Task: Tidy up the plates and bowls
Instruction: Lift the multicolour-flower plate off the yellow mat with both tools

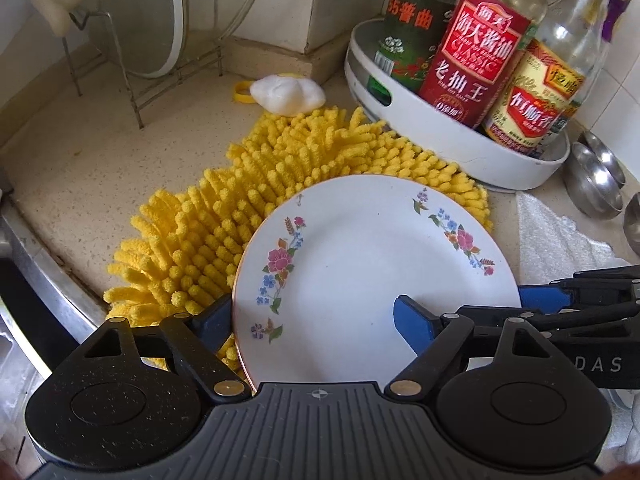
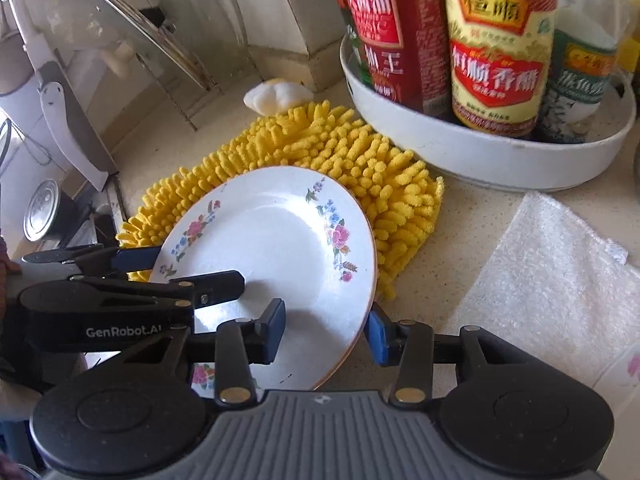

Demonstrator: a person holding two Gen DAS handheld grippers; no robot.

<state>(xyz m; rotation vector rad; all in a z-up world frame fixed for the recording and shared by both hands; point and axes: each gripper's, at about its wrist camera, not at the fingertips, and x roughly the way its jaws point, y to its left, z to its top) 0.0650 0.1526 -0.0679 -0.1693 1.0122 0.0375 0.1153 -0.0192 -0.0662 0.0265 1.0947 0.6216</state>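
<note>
A white plate with flower prints (image 1: 360, 248) (image 2: 272, 232) lies tilted, its far side on a shaggy yellow mat (image 1: 240, 208) (image 2: 380, 168). My left gripper (image 1: 312, 318) straddles the plate's left rim, with one blue pad under the edge and the other above the face. The jaws stand wide and do not pinch. My right gripper (image 2: 326, 334) straddles the near right rim. Its outer pad sits at the edge and its inner pad hovers over the plate, casting a shadow. Each wrist view shows the other gripper's fingers (image 2: 216, 288) (image 1: 544, 298) across the plate.
A white round tray (image 1: 440, 148) of sauce bottles stands behind the mat. Steel bowls (image 1: 596, 184) sit at the far right beside a white cloth (image 2: 540, 280). A pot lid on a wire rack (image 1: 140, 20) and a sponge (image 1: 288, 94) are at the back. A sink edge (image 1: 40, 272) runs along the left.
</note>
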